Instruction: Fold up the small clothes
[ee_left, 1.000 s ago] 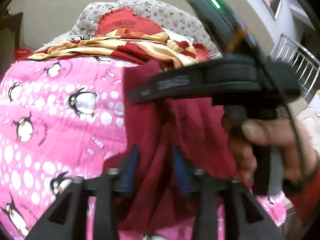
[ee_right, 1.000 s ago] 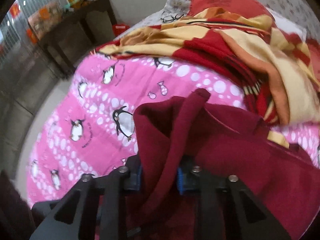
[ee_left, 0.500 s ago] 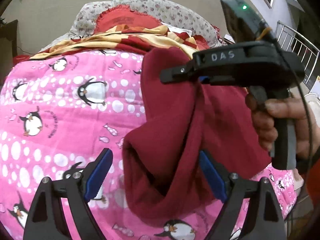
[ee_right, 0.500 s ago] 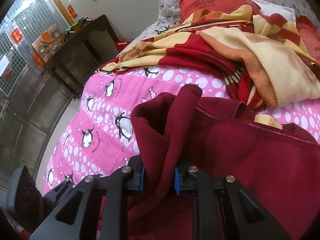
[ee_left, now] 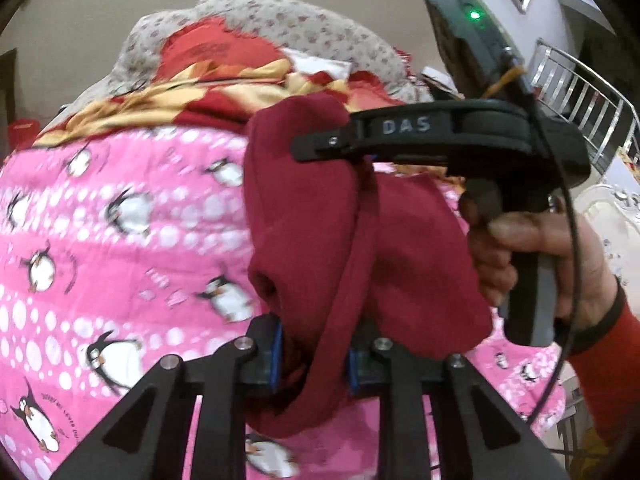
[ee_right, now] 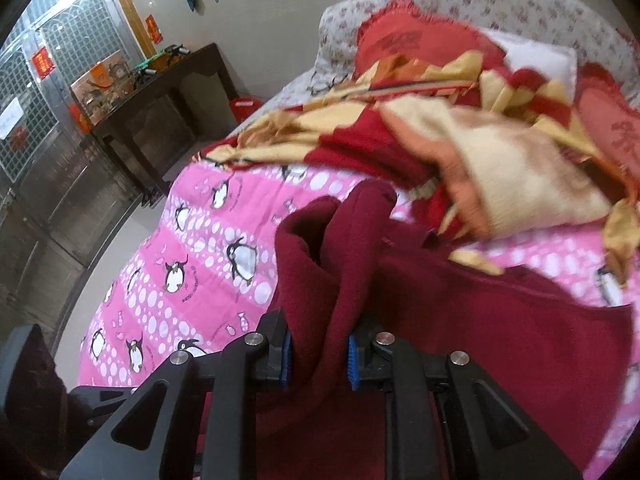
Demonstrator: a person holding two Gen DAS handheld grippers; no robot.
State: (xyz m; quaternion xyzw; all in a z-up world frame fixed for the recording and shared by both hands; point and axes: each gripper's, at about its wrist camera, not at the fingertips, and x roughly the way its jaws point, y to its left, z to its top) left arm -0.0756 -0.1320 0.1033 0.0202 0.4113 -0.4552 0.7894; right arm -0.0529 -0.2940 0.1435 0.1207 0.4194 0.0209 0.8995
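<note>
A dark red fleece garment (ee_left: 304,220) hangs bunched above the bed, held up at two places. In the left wrist view my left gripper (ee_left: 314,360) has its jaws closing, and its blue pads press on a thick fold of the cloth. Higher up in that view is my right gripper (ee_left: 316,148), seen from the side and clamped on the garment's top edge, with a person's hand (ee_left: 540,248) on its handle. In the right wrist view the right gripper (ee_right: 318,354) is shut on an upright fold of the garment (ee_right: 480,320), which trails off to the right over the bedspread.
A pink penguin-print bedspread (ee_left: 120,240) covers the bed (ee_right: 208,248). A crumpled red and yellow blanket (ee_right: 440,140) and pillows (ee_right: 400,44) lie at the far end. A dark side table (ee_right: 160,92) stands left of the bed. A metal railing (ee_left: 592,96) is at the right.
The left jaws stood wide around the hanging cloth half a second ago and have since come together on a fold. Both grippers have risen with the garment. The right grip is unchanged.
</note>
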